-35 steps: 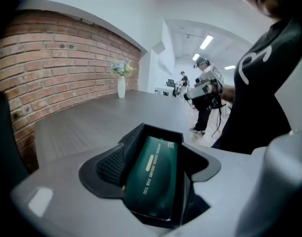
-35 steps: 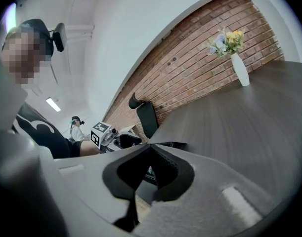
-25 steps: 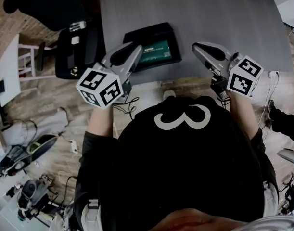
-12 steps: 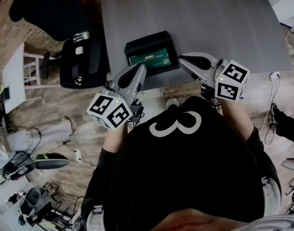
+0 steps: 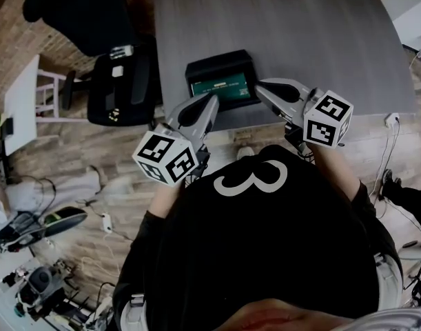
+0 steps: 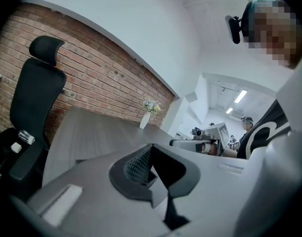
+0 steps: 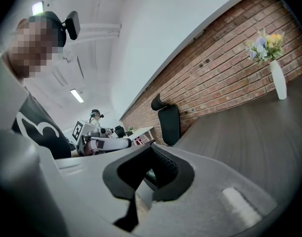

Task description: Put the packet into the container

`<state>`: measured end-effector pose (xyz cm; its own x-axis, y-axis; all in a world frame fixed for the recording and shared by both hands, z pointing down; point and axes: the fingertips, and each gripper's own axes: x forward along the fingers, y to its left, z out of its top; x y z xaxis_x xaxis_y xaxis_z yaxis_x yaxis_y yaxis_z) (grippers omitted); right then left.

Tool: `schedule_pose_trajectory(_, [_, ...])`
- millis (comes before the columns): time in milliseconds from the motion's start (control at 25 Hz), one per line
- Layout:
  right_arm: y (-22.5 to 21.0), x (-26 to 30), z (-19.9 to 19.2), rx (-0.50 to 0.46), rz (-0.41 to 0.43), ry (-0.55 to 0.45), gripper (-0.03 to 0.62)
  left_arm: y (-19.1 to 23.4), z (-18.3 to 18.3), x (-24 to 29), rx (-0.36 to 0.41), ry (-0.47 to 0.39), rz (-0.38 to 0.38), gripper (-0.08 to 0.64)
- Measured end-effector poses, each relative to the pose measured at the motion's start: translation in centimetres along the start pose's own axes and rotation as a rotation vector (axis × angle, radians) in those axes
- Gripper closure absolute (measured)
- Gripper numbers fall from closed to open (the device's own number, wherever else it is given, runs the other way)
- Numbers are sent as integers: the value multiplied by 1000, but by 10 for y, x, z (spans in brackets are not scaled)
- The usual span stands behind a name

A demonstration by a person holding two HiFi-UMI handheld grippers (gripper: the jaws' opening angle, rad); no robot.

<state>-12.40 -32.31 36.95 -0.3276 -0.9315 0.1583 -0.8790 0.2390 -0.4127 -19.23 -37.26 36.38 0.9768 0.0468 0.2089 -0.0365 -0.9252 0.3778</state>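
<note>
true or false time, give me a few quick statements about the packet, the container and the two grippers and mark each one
1. The green packet lies inside the black container. True.
2. The left gripper holds the packet. False: its jaws are shut with nothing between them.
3. The container sits at the far edge of the table. False: it sits near the edge closest to the person.
4. A black office chair stands left of the table. True.
5. The right gripper is shut and empty. True.

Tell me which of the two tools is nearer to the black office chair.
The left tool: the chair stands left of the table, on that tool's side, while the right tool is past the container.
</note>
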Motion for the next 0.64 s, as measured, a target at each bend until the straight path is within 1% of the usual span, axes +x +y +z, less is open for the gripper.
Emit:
schedule_pose_trajectory(200, [-5,7,-2,9,-3,27,592,6,-2,0,0,8,9,546])
schedule_pose_trajectory(400, [-7,10,-1,16,1,21,592,9,-4,6,17,34,11,546])
schedule_pose_trajectory(640, [-12,12,1,23,-2,19,592,11,-2,6,42,45,19,546])
